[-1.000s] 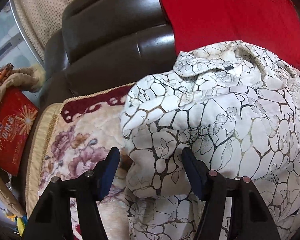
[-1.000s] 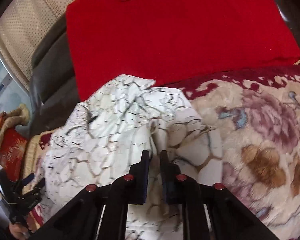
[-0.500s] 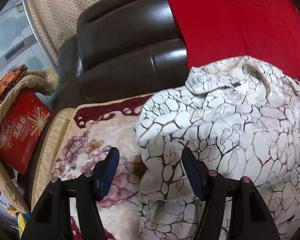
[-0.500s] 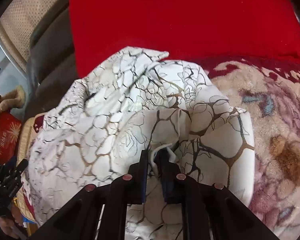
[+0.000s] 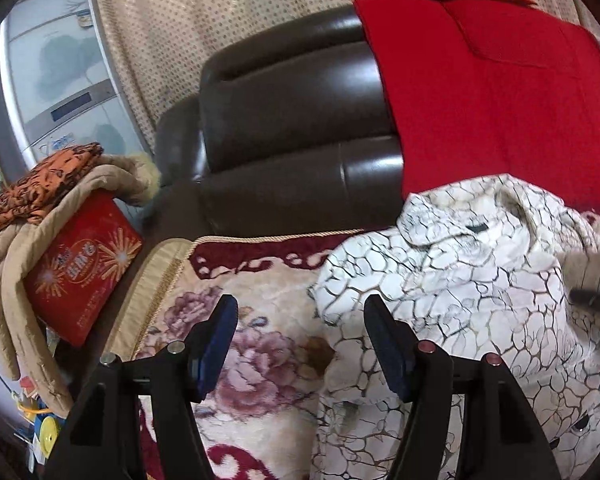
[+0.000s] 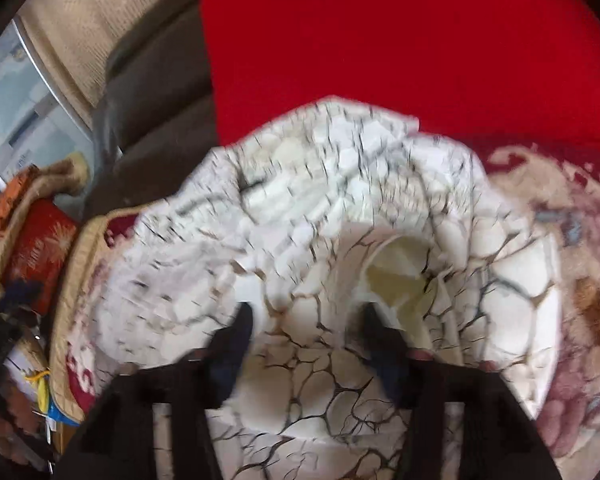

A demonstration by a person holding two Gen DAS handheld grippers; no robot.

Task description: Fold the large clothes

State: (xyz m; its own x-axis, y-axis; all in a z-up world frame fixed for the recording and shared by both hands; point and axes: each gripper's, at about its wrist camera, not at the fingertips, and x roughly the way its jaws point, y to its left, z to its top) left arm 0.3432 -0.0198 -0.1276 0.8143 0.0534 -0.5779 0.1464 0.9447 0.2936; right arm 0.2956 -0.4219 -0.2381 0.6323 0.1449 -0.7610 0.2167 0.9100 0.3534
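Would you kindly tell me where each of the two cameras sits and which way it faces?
Left wrist: on the left gripper, facing the sofa back across the floral blanket; its open fingers show.
Right wrist: on the right gripper, close above the crackle-print garment, blurred; its open fingers show.
Shared: garment, red cloth, red box, blanket.

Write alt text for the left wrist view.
The left gripper, fingers spread open and holding nothing, hovers over a floral blanket at the edge of a crumpled white jacket with a crackle print. Behind are a brown leather sofa and a red cloth.
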